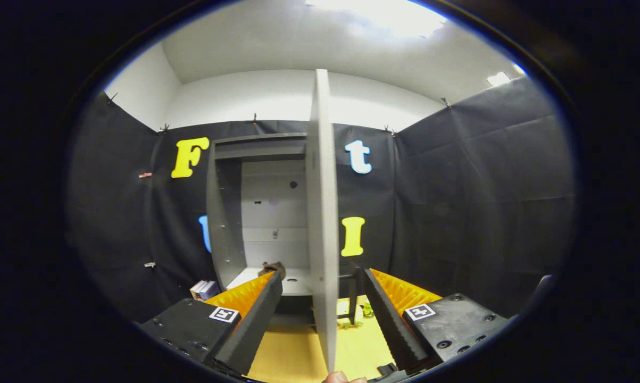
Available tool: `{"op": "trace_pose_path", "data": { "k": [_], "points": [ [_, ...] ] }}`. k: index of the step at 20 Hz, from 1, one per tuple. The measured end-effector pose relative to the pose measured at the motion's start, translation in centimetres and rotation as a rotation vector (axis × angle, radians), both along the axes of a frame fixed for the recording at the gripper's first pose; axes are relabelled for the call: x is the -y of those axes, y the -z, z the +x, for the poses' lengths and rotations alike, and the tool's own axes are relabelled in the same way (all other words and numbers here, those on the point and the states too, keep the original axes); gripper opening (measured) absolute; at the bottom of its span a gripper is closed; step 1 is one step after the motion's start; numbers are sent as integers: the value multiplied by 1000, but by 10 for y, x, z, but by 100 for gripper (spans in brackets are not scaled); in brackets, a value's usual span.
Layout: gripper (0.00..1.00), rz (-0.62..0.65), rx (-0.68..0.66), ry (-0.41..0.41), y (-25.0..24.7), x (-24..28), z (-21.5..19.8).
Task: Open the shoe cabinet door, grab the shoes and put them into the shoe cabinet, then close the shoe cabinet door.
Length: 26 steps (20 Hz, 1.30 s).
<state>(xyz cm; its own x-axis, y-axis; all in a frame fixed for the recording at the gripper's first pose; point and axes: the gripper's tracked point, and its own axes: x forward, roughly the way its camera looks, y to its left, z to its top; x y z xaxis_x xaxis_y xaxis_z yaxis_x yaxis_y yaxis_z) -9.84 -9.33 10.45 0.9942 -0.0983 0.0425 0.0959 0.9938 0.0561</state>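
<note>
I had the jaws (322,298) spread wide, and they pinched nothing. The shoe cabinet door (321,213) stood open and edge-on, right between the two fingers, running from down near me up past their tips. It touched neither finger. Beyond the left finger I saw the shoe cabinet (256,213) open, with its pale back wall and a flat shelf (293,282) low inside. A brown shoe (273,267) sat on that shelf, just past the tip of the left finger. A small box (205,290) lay on the floor beside the cabinet, further left. The yellow floor (293,354) showed between the fingers. A fingertip (341,378) showed near the door's bottom edge, closest to me.
</note>
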Motion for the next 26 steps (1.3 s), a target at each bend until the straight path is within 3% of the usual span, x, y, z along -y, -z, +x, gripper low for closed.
{"op": "trace_pose_path", "data": {
  "k": [5, 9, 14, 19, 26],
  "points": [
    [96, 19, -89, 121, 39, 74, 33],
    [98, 47, -148, 112, 71, 89, 63],
    [98, 49, -149, 113, 66, 92, 63],
    [98, 36, -167, 101, 69, 69, 49],
    [98, 12, -149, 32, 68, -13, 44]
  ]
}}
